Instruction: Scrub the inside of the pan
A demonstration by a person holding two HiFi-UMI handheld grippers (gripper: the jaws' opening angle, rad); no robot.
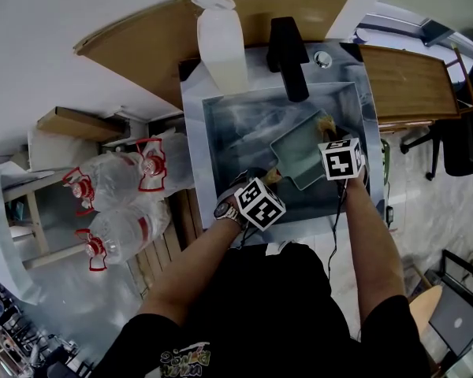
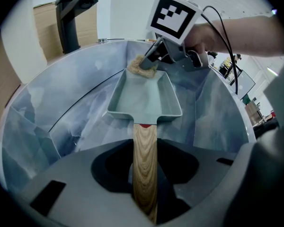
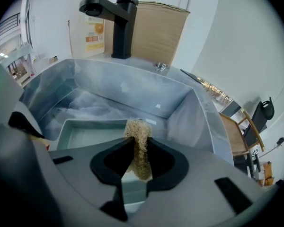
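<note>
Left gripper (image 2: 144, 174) is clamped on the wooden handle (image 2: 145, 145) of the pan (image 2: 144, 96), which sits inside the steel sink (image 2: 61, 108). It is a pale grey-green rectangular pan with shallow walls. Right gripper (image 3: 139, 160) pinches a tan fibrous scrub pad (image 3: 138, 138), which lies at the pan's far corner. The left forearm (image 1: 189, 266) reaches to the sink's near rim, and the right forearm (image 1: 370, 235) extends over the pan's right side.

surface: wooden counter (image 1: 134, 34) | set in it: sink (image 1: 191, 124) | on rim: black faucet (image 1: 288, 57), white bottle (image 1: 221, 50) | in basin: pan (image 1: 299, 157)
</note>
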